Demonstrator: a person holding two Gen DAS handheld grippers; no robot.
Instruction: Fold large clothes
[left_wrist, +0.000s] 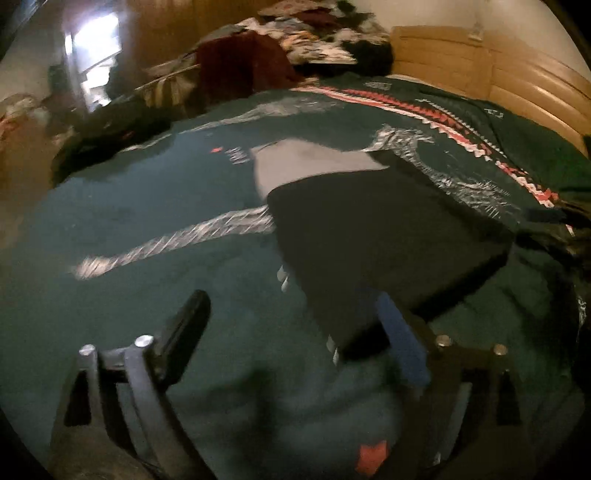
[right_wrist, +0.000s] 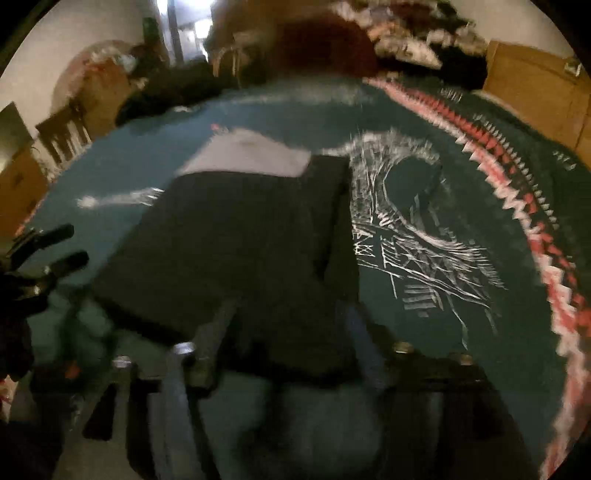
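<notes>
One bed (left_wrist: 110, 206) fills both views, covered by a single dark teal blanket (right_wrist: 461, 332) printed with white line figures and one red-and-white zigzag band (right_wrist: 517, 199) that curves along its far right side. One tan padded headboard (left_wrist: 480, 70) borders the bed at upper right. One heap of unsorted clothes (left_wrist: 314, 33) lies at the far end of the bed; a dark red piece (left_wrist: 240, 62) is its nearest member.

One dark folded garment (left_wrist: 384, 236) lies on the blanket at mid-bed, roughly rectangular, with one light grey panel (left_wrist: 306, 166) exposed at its far end. In the right wrist view its long axis runs from the near edge away toward the clothes heap, leaning slightly left, grey end farthest. Motion blur softens its edges in both views.

Two claws are present. The left claw (left_wrist: 291, 317) has its two fingers spread wide apart; the left one rests over bare blanket and the right, blue-faced one (left_wrist: 402, 343) sits at the garment's near corner, but blur hides whether it touches the cloth. The left claw also shows at the left border of the right wrist view (right_wrist: 62, 247). The right claw (right_wrist: 288, 332) stands with fingers parted on either side of the garment's near edge, nothing pinched between them.
</notes>
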